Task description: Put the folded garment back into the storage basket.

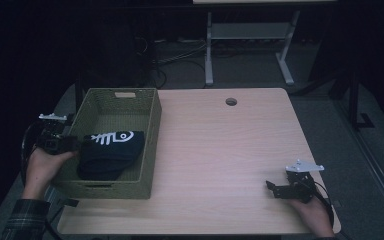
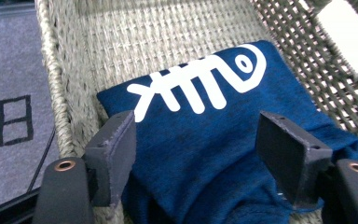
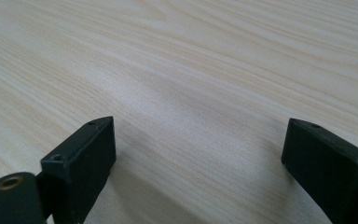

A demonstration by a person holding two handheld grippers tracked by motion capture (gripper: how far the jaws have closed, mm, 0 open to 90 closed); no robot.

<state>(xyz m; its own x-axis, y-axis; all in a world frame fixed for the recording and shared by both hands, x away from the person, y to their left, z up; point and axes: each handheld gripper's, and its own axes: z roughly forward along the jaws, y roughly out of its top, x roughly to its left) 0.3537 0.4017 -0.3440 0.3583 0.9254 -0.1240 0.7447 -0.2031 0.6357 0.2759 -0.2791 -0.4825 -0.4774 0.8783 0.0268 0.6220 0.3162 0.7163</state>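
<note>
A folded dark blue cloth (image 1: 111,150) with a white fish-skeleton print lies inside the woven green basket (image 1: 150,150) at the table's left. My left gripper (image 1: 75,144) reaches over the basket's left wall. In the left gripper view it (image 2: 200,149) stands open, jaws wide apart just above the cloth (image 2: 205,93), with the basket's wall (image 2: 121,46) behind. My right gripper (image 1: 272,187) rests low at the table's front right. It (image 3: 198,158) is open over bare wood (image 3: 191,70) with nothing between its jaws.
The light wooden table (image 1: 220,150) has a round cable hole (image 1: 231,101) near its far edge. Beyond it stand a white desk frame (image 1: 250,45) and cables on the dark floor. The basket has handle cut-outs at both ends.
</note>
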